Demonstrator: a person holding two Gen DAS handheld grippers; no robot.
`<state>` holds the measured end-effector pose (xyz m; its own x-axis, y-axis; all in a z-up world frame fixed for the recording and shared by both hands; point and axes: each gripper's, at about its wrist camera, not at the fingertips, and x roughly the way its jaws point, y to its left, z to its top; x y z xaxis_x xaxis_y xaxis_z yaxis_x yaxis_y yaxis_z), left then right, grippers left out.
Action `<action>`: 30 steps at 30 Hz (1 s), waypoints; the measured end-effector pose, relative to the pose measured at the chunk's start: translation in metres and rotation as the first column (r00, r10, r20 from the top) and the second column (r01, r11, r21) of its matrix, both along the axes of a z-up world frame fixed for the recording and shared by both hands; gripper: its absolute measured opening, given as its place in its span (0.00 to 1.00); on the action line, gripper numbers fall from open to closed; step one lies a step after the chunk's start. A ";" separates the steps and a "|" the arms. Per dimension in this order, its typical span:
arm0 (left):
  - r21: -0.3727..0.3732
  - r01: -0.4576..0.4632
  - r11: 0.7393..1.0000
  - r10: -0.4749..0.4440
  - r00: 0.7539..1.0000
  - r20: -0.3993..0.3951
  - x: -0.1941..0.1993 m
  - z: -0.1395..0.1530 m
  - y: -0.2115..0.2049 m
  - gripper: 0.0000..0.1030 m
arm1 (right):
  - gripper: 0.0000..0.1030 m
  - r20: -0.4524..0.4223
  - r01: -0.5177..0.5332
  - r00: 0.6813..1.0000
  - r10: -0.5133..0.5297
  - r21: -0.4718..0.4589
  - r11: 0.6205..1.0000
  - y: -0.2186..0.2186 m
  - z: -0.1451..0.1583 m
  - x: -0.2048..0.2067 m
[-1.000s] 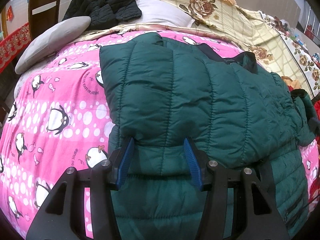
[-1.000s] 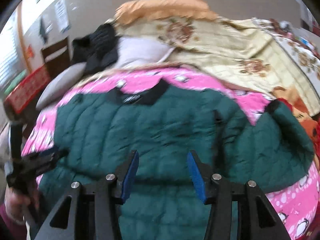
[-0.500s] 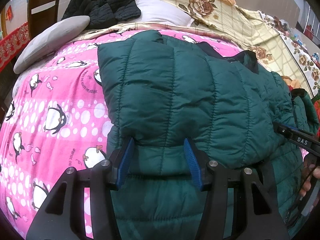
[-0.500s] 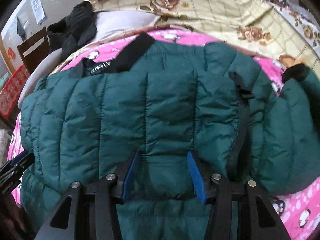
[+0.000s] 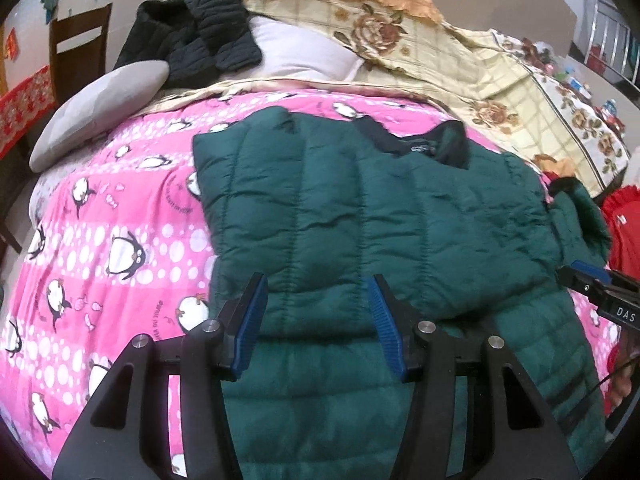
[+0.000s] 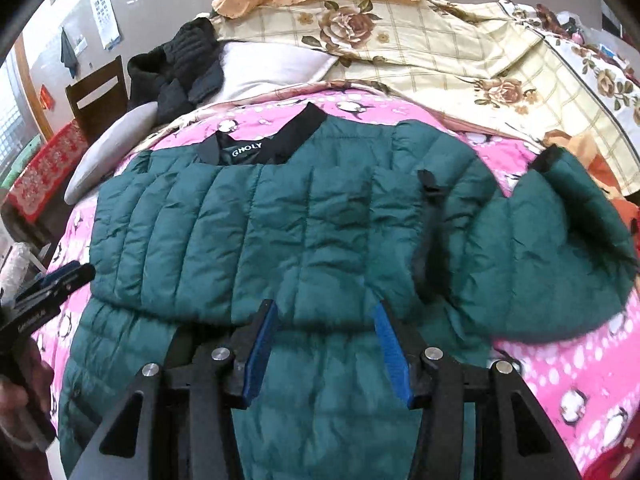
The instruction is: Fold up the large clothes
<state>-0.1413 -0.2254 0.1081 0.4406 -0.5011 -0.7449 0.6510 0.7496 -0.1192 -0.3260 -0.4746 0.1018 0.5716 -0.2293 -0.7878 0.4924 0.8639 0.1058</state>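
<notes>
A dark green quilted down jacket [image 5: 360, 208] lies on the pink penguin bedspread [image 5: 112, 232], its left part folded over the body. In the right wrist view the jacket [image 6: 288, 236] shows its black collar [image 6: 260, 144] at the far side and one sleeve [image 6: 560, 248] spread out to the right. My left gripper [image 5: 316, 300] is open and empty, hovering over the near edge of the fold; it also shows in the right wrist view [image 6: 56, 280]. My right gripper [image 6: 324, 320] is open and empty above the jacket's lower middle; it also shows in the left wrist view [image 5: 600, 284].
A grey pillow [image 5: 100, 108], a black knit garment [image 5: 192, 36] and a white pillow [image 5: 304, 52] lie at the head of the bed. A floral yellow quilt [image 5: 480, 72] is piled at the back right. A red garment [image 5: 624, 232] lies at the right. A wooden chair [image 5: 76, 52] stands at the left.
Both grippers have drawn back and up from the jacket, so more of it shows. The right gripper has come into the left wrist view. The jacket lies as before.
</notes>
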 end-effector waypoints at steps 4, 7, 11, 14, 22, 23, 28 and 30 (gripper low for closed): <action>-0.001 0.020 1.000 -0.020 1.000 -0.006 -0.011 0.003 -0.006 0.50 | 0.52 0.008 0.012 1.000 -0.012 -0.012 1.000 0.000 0.010 -0.023; -0.013 0.030 0.999 -0.031 0.999 -0.029 -0.018 0.003 -0.008 0.50 | 0.68 0.029 0.025 0.999 -0.024 -0.040 0.999 -0.001 0.019 -0.043; -0.017 0.048 0.999 -0.049 0.998 -0.032 -0.029 0.007 -0.012 0.50 | 0.68 0.052 0.041 0.998 -0.039 -0.056 0.998 -0.002 0.031 -0.066; -0.017 0.057 0.998 -0.057 0.998 -0.036 -0.034 0.009 -0.015 0.50 | 0.68 0.075 0.057 0.996 -0.052 -0.069 0.996 -0.002 0.040 -0.082; -0.034 0.077 0.996 -0.079 0.996 -0.048 -0.044 0.014 -0.023 0.50 | 0.73 0.098 0.104 0.991 -0.093 -0.110 0.988 -0.014 0.061 -0.117; -0.038 0.079 0.996 -0.081 0.995 -0.051 -0.045 0.015 -0.024 0.50 | 0.73 0.096 0.112 0.990 -0.102 -0.113 0.987 -0.018 0.062 -0.121; -0.035 0.076 0.996 -0.078 0.995 -0.069 -0.044 0.014 -0.030 0.50 | 0.73 0.100 0.149 0.985 -0.137 -0.126 0.981 -0.037 0.067 -0.135; -0.036 0.077 0.996 -0.079 0.994 -0.075 -0.043 0.014 -0.032 0.50 | 0.73 0.102 0.166 0.983 -0.153 -0.134 0.977 -0.049 0.067 -0.139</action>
